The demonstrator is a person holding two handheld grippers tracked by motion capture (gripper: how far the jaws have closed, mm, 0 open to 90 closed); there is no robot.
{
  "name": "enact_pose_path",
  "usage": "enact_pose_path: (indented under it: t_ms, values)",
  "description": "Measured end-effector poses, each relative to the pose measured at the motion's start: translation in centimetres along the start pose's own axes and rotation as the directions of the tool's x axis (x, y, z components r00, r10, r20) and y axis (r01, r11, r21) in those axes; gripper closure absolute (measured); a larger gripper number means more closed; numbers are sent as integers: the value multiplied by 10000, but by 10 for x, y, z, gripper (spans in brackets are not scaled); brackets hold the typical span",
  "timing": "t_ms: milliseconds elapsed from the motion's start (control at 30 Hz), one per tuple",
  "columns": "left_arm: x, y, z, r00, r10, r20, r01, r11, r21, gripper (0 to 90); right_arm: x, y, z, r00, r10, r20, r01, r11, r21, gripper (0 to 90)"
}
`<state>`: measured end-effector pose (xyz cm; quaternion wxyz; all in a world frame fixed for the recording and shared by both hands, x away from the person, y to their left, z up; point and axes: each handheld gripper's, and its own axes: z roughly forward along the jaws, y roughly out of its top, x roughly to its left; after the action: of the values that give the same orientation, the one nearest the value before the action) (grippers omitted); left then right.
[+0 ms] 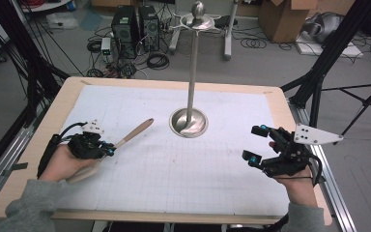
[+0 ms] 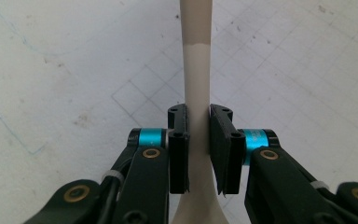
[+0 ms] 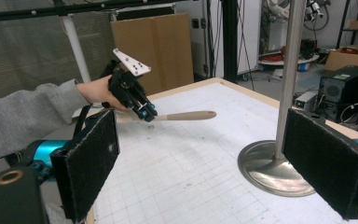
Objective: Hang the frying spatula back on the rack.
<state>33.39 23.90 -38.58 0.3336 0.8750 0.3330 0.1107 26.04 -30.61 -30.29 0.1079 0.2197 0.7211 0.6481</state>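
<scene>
Spoon partly out of sight

The spoon's (image 1: 125,140) bowl lies behind the left hand (image 1: 65,162); its handle tip runs off the left gripper view's top edge.

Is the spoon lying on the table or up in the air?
Up in the air. The left gripper is shut on the wooden spoon, and the right gripper view shows it held level above the table.

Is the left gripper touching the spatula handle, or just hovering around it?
Touching. In the left gripper view, both pads of the left gripper press against the beige spatula handle with no gap on either side.
</scene>
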Motion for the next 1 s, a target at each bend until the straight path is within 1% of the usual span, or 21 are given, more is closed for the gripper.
enact_pose_path:
  t_ms: [67,167,233,300,400,567,600,633,733,767,867,933,967,1000]
  values:
    - [-1,2,-2,10000,5,25,-5,10000,-97,777,0,-1,0,10000,61,5,-61,10000,16,101]
    - [0,4,-5,10000,-7,26,7,9996,-272,777,-1,-1,0,10000,23,5,-23,10000,24,101]
    - [-1,6,-7,10000,-83,28,85,9989,-462,778,-1,-1,0,10000,45,-8,-45,10000,25,101]
    - [-1,8,-10,9999,-118,60,122,9984,-552,777,-1,-2,0,10000,70,-21,-70,10000,44,101]
    - [-1,11,-14,9995,-209,230,225,9971,-730,777,-1,-2,1,9999,118,1,-118,9999,38,101]
    - [-1,19,-20,9990,-164,405,208,9937,-1102,777,-2,-2,1,9999,108,-22,-108,9999,28,101]
    - [-1,21,-22,9987,-127,489,180,9937,-1107,777,-3,-2,2,10000,93,-16,-93,10000,14,101]
    - [-2,22,-22,9987,-159,486,215,9930,-1163,777,-3,-2,2,10000,93,-16,-93,10000,14,101]
    - [-3,30,-27,9995,-153,288,187,9926,-1203,777,-3,-2,2,10000,42,-46,-43,10000,-14,101]
    - [-3,32,-29,9993,-181,331,223,9911,-1310,777,-3,-2,2,9999,101,-62,-101,9999,24,101]
    - [-3,39,-35,9994,-79,345,130,9886,-1500,777,-3,-2,3,9999,87,-97,-87,10000,13,101]
    - [-4,44,-39,9993,-150,332,203,9861,-1652,777,-3,-2,3,9999,106,-110,-105,9999,22,101]
    - [-3,46,-41,9994,-94,340,150,9857,-1678,777,-3,-2,3,9999,101,-117,-101,9999,20,101]
    - [-2,48,-43,9992,-131,380,196,9842,-1762,777,-3,-2,3,9999,84,-99,-84,10000,-22,101]
